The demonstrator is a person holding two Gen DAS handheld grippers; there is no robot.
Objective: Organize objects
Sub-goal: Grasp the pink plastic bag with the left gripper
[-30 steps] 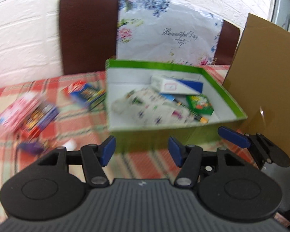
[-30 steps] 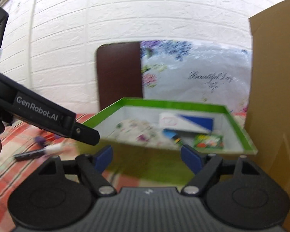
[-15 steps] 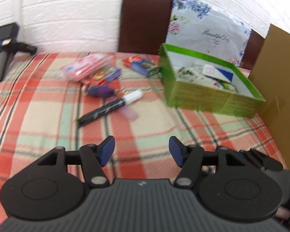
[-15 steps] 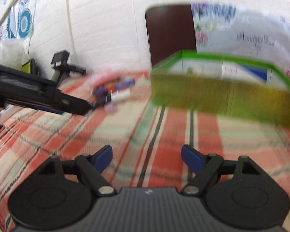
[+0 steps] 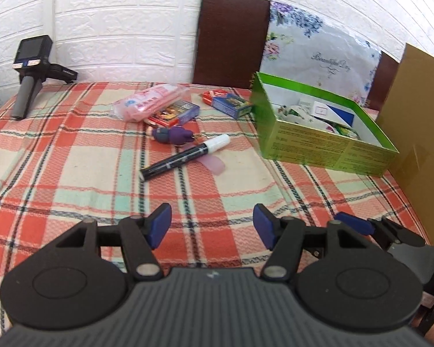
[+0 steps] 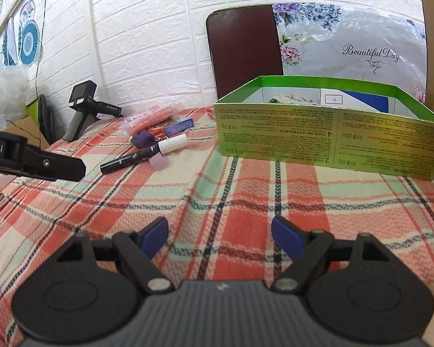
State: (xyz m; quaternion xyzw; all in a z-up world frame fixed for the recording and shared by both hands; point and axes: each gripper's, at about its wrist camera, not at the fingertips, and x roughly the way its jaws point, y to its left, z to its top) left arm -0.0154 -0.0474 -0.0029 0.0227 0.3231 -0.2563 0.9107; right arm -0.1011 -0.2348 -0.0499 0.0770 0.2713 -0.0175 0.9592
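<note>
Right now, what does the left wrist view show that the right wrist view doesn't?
Only the left wrist view shows the red and blue card box beside the green box, the packets lying inside it, and the cardboard sheet's full face. Only the right wrist view shows the fan wall decorations and a plastic bag. Both show the marker, purple keychain toy, pink packet, and open, empty left gripper and right gripper.

— What sort of place is this?
— A home room: a plaid tablecloth [image 5: 72, 156] covers the table, a brown chair [image 5: 231, 37] stands behind it, and paper fans [image 6: 27, 42] decorate the white brick-pattern wall [image 5: 124, 23].
</note>
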